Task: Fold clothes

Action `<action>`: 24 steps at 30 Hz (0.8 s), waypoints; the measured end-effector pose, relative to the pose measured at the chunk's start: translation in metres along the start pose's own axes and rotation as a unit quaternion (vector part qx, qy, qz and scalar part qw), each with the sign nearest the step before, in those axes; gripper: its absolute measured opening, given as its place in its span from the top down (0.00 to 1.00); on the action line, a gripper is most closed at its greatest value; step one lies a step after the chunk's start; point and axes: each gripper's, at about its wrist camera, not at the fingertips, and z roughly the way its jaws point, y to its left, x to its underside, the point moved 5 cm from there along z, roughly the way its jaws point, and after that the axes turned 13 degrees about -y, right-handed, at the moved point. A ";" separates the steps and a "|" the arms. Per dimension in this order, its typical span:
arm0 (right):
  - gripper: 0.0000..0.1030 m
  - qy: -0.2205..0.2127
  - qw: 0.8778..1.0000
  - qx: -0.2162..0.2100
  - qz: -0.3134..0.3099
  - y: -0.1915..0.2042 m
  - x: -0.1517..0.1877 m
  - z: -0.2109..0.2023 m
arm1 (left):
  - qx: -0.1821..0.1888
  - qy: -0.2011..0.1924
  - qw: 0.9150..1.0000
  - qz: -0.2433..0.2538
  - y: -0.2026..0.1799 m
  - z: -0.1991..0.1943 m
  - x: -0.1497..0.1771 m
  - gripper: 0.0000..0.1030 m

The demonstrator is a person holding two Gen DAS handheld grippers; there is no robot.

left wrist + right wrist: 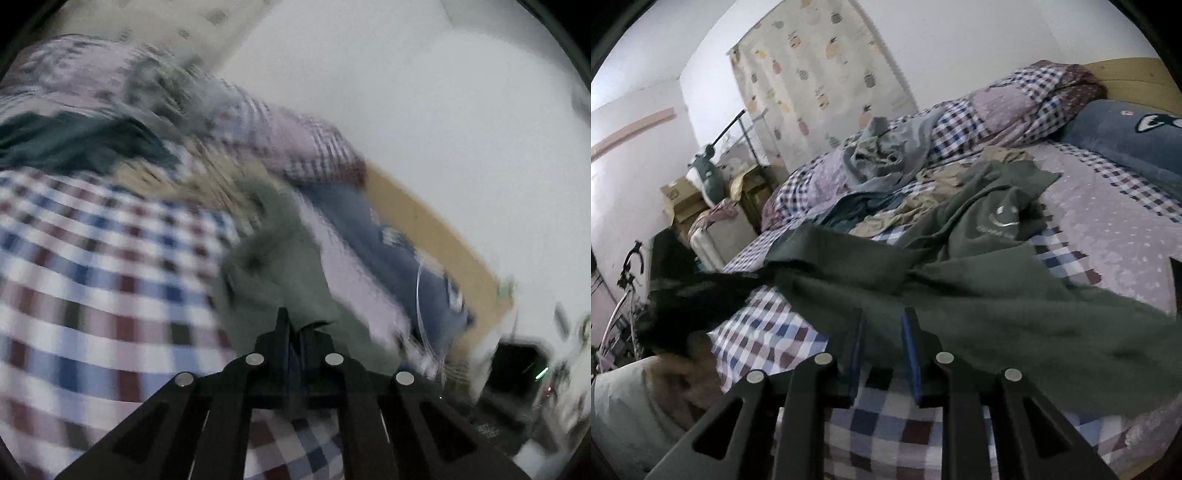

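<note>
My left fingers (295,332) are clenched on a fold of the green shirt (979,266), which sprawls across the checked bedspread (768,332). My right fingers (882,332) stand apart, grasping nothing, at the shirt's near edge.

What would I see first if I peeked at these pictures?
First, the big green shirt sprawled across the checked bedspread, with a smiley face printed on it. The left gripper is shut on a bunch of that green cloth, in a very blurry view. Behind the bed hangs a curtain covered in pineapples.
</note>
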 end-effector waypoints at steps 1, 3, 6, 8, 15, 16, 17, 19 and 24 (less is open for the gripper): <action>0.78 -0.004 1.000 0.003 0.005 -0.004 -0.003 -0.002 | -0.007 -0.023 1.000 -0.010 0.006 -0.015 -0.011 0.97; 0.78 -0.009 1.000 0.011 0.013 -0.010 -0.007 -0.005 | -0.020 -0.070 0.997 -0.031 0.019 -0.045 -0.033 0.97; 0.77 -0.016 0.999 0.024 0.023 -0.019 -0.013 -0.011 | -0.056 -0.121 0.990 -0.047 0.038 -0.084 -0.049 0.98; 0.77 -0.018 0.999 0.034 0.028 -0.025 -0.016 -0.014 | -0.082 -0.149 0.984 -0.058 0.049 -0.108 -0.057 0.99; 0.66 0.019 0.991 0.102 0.080 -0.073 -0.008 -0.021 | -0.222 -0.121 0.963 -0.090 0.106 -0.133 -0.043 0.99; 0.66 0.025 0.989 0.108 0.093 -0.081 -0.006 -0.023 | -0.238 -0.116 0.960 -0.095 0.114 -0.134 -0.041 0.99; 0.65 0.027 0.988 0.113 0.103 -0.088 -0.005 -0.026 | -0.244 -0.114 0.958 -0.100 0.119 -0.136 -0.039 0.96; 0.62 0.033 0.985 0.119 0.117 -0.098 -0.001 -0.033 | -0.254 -0.110 0.955 -0.107 0.127 -0.141 -0.036 0.90; 0.57 0.059 0.980 0.128 0.142 -0.118 0.012 -0.047 | -0.236 -0.079 0.962 -0.116 0.141 -0.135 -0.024 0.29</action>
